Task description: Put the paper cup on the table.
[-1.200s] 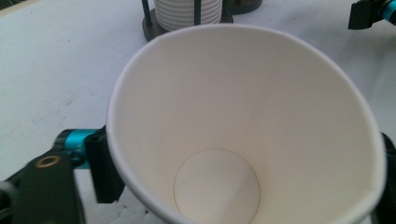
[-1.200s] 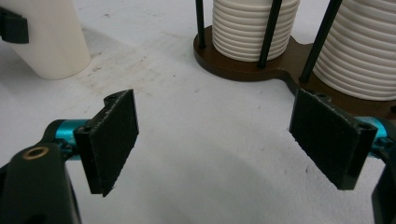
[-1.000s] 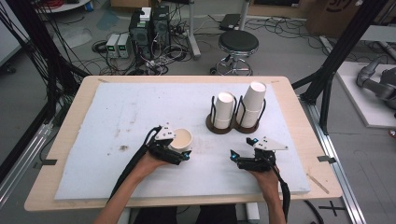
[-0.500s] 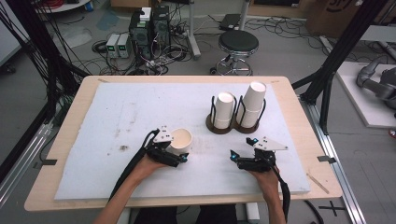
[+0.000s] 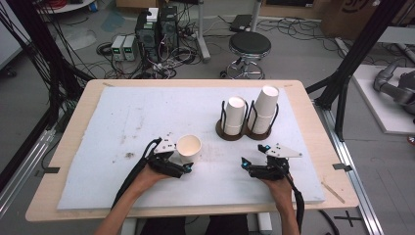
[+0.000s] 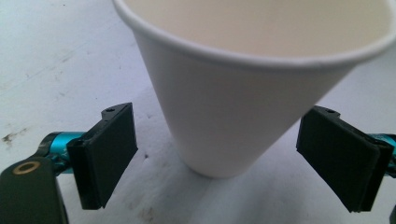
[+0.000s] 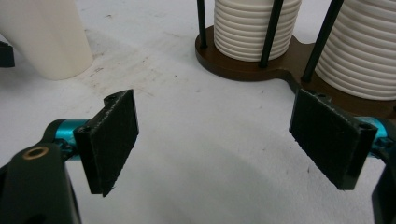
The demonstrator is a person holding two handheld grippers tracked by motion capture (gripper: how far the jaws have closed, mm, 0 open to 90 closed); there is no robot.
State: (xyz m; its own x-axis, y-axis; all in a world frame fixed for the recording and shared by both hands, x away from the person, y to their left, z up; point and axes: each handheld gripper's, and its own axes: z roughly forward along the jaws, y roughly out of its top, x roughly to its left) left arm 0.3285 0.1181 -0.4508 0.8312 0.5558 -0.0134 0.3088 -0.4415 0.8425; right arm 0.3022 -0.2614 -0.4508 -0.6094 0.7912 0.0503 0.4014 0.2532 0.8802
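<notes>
A white paper cup stands upright and mouth-up on the white mat. My left gripper is open around its lower part. In the left gripper view the cup sits between the two black pads, with a gap showing on each side. These jaws have just been closing a little, with the cup between them and untouched. My right gripper rests open on the mat to the right, with nothing between its pads. It faces the brown cup holder.
The brown two-slot holder behind the right gripper carries a shorter stack of cups and a taller stack, each ringed by black rods. The mat has stains at the left. The wooden table rim borders it.
The left gripper has shifted very slightly toward the person, still around the cup. The cup and the right gripper have kept their places.
</notes>
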